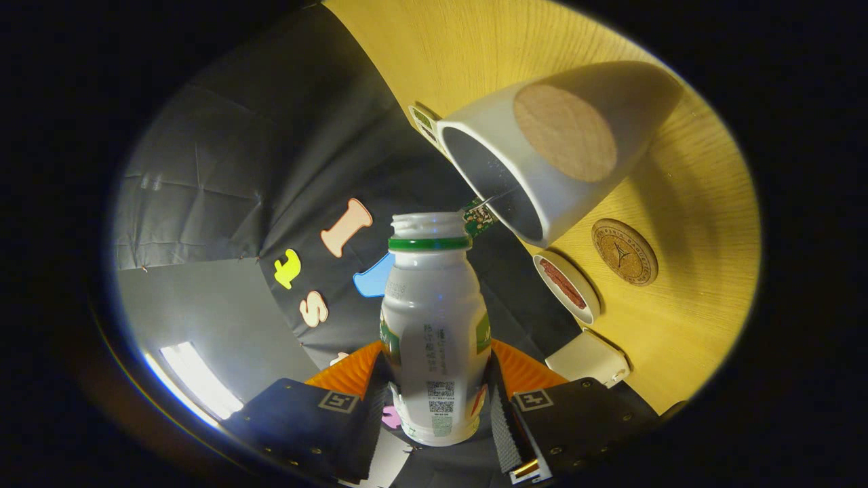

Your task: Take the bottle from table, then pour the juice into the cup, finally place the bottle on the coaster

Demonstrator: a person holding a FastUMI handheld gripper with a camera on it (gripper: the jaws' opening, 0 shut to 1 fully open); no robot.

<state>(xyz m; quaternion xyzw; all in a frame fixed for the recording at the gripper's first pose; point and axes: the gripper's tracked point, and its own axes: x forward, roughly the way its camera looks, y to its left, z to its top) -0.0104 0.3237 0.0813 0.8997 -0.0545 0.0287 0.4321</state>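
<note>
A white plastic bottle [434, 305] with a green neck ring and no cap is held between my fingers, and my gripper [437, 396] is shut on its lower body. The whole view is tilted, so the yellow wooden table [685, 318] stands off to the right. The bottle's open mouth lies just short of the rim of a white cup [495, 129] that has a round tan patch on its wall. A thin pale streak shows inside the cup near the rim; I cannot tell if it is liquid. A round cork coaster [624, 252] lies on the table beside the cup.
A small white dish [568, 286] with something reddish in it sits by the table's edge near the coaster. A pale squarish object [588, 358] lies closer to my fingers. Small green patterned tags [479, 218] sit along the table's edge by the cup.
</note>
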